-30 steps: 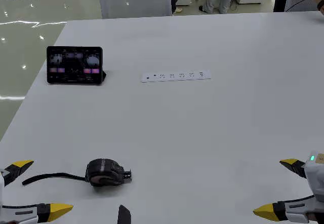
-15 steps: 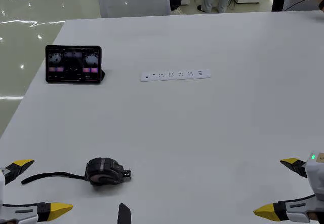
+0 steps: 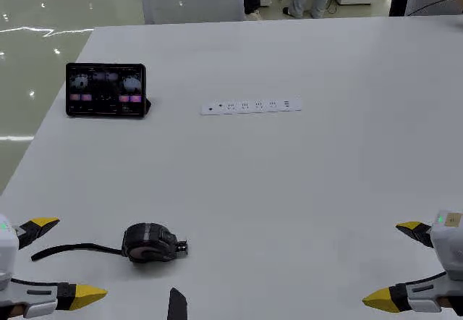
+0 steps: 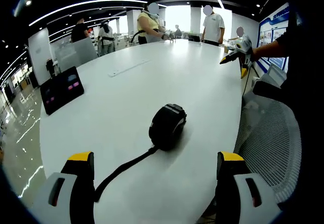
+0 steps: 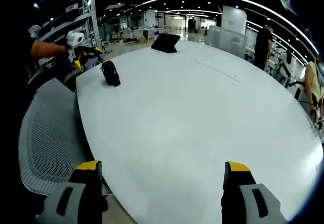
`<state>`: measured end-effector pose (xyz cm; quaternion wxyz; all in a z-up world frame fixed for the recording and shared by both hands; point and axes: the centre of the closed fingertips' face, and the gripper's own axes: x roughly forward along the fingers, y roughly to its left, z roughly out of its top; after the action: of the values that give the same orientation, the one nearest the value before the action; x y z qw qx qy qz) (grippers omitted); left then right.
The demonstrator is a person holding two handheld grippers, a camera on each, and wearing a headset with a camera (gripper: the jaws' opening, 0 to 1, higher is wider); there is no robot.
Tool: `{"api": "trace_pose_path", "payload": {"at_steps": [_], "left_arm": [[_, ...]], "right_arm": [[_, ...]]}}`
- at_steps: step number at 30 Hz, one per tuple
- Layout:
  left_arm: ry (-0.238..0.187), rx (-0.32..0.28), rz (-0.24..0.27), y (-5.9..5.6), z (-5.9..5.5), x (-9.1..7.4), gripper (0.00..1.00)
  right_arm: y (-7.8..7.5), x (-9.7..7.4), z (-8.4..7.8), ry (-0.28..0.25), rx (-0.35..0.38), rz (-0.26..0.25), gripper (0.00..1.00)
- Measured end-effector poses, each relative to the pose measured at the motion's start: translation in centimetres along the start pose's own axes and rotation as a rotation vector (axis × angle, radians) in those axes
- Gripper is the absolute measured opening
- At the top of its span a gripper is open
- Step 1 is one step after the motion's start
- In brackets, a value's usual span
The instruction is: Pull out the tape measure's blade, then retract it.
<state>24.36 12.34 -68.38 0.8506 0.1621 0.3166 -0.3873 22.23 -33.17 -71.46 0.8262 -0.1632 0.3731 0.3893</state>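
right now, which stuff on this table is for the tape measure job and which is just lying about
For the job: round black tape measure, its black strap, yellow-tipped left gripper, yellow-tipped right gripper.
Lying about: black tablet on a stand, flat white power strip.

White table [image 3: 325, 190]; glossy floor [image 3: 36, 30]; mesh chair [image 5: 45, 127]; ceiling strip lights [image 4: 101, 2]

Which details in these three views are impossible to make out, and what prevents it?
Tape measure: its blade outlet is hidden behind its own case in the left gripper view, and too small in the head view.
Tablet: screen content too small and blurred in the head view.
Dark object: cut off by the head view's bottom edge; unidentifiable.
Left gripper and right gripper: bodies cut off by the head view's edges.
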Motion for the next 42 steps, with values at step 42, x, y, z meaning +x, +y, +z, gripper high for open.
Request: {"api": "trace_pose_path", "payload": {"at_steps": [42], "left_arm": [[0.273,0.347,-0.236,-1.2,3.8,7.5,0.99]], "right_arm": [[2.0,6.7,7.3,0.022,-0.265,0.234,0.99]]}}
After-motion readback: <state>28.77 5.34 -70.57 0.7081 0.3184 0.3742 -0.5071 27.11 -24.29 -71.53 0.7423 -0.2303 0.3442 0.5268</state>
